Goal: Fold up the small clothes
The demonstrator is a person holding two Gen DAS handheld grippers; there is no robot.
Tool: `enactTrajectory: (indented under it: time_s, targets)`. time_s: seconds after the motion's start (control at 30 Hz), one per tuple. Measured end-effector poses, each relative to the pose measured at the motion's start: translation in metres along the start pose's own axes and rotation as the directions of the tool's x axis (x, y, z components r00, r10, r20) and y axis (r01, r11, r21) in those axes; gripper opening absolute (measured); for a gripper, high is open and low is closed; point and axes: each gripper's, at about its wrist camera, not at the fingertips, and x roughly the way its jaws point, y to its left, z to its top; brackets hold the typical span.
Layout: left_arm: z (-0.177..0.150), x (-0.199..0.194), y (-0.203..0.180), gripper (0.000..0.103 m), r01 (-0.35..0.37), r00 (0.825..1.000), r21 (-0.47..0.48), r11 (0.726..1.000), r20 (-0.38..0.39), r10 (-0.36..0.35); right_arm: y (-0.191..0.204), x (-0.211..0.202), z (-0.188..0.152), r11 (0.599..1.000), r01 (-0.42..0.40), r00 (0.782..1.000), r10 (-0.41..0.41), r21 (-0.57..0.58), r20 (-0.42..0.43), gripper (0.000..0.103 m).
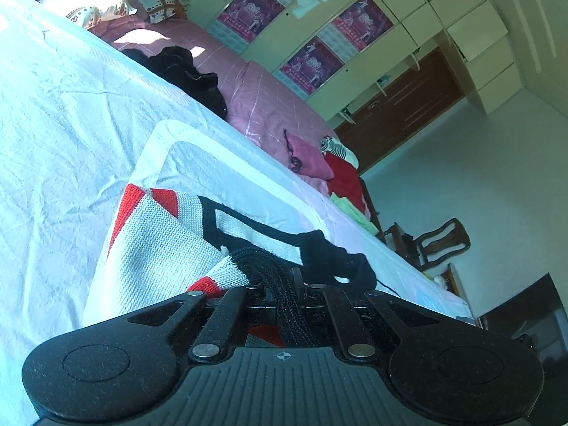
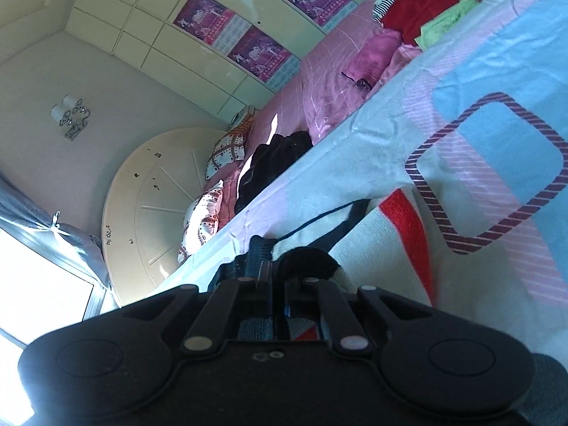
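Observation:
A small knitted garment (image 1: 159, 245), white with red patches and black trim, lies on the light patterned sheet (image 1: 64, 124). My left gripper (image 1: 280, 284) is shut on its black knitted edge, and the cloth bunches between the fingers. In the right wrist view the same garment (image 2: 390, 248) lies on the sheet (image 2: 479, 81). My right gripper (image 2: 273, 269) is shut on its black trim, and a black edge runs away from the fingers.
A pink quilt (image 1: 255, 92) lies beyond the sheet with a black garment (image 1: 184, 71) on it. Folded red, pink and green clothes (image 1: 340, 177) sit further along. Pillows (image 1: 88, 0), a round headboard (image 2: 152, 195) and a chair (image 1: 440, 245) are around.

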Motion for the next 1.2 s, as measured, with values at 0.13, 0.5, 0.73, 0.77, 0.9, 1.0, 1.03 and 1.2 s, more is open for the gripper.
enactTrajectory:
  time_s: [0.13,0.5,0.73,0.77,0.9,1.0,1.03,1.2]
  targets:
    - [0.005,0.026,0.008,0.006,-0.027,0.999,-0.041,0.999,-0.023,0.026,-0.016,0.016,0.004,1.0,0.018,0.999,-0.018,0.015,0.035,0.025]
    - [0.021,-0.02,0.015,0.099,0.033,0.985,0.005,0.999,0.172,-0.034,-0.011,-0.022,0.014,0.991,0.028,0.991,-0.011,-0.133,0.13,0.043]
    - [0.035,-0.027,-0.011,0.07,-0.118,0.993,0.409,0.905,0.061,0.102,0.008,-0.022,0.002,0.924,0.105,0.994,-0.092,-0.368,0.052,0.042]
    - [0.033,-0.025,-0.015,0.067,-0.114,0.993,0.439,0.891,0.048,0.103,0.01,-0.021,-0.001,0.911,0.113,0.994,-0.106,-0.396,0.038,0.042]
    - [0.029,-0.021,-0.032,0.066,-0.12,0.991,0.53,0.839,0.012,0.134,0.027,-0.011,-0.018,0.825,0.1,0.989,-0.142,-0.556,-0.034,0.042]
    - [0.03,-0.005,-0.043,0.067,-0.157,0.981,0.571,0.806,-0.003,0.193,0.039,0.002,-0.022,0.756,0.126,0.983,-0.184,-0.642,-0.023,0.041]
    - [0.032,0.001,-0.043,0.067,-0.181,0.976,0.571,0.801,0.005,0.218,0.04,0.007,-0.019,0.753,0.147,0.982,-0.19,-0.642,0.002,0.041]
    - [0.046,0.005,-0.031,0.067,-0.213,0.976,0.417,0.883,0.06,0.208,0.024,0.005,0.01,0.852,0.228,0.973,-0.186,-0.471,0.135,0.041]
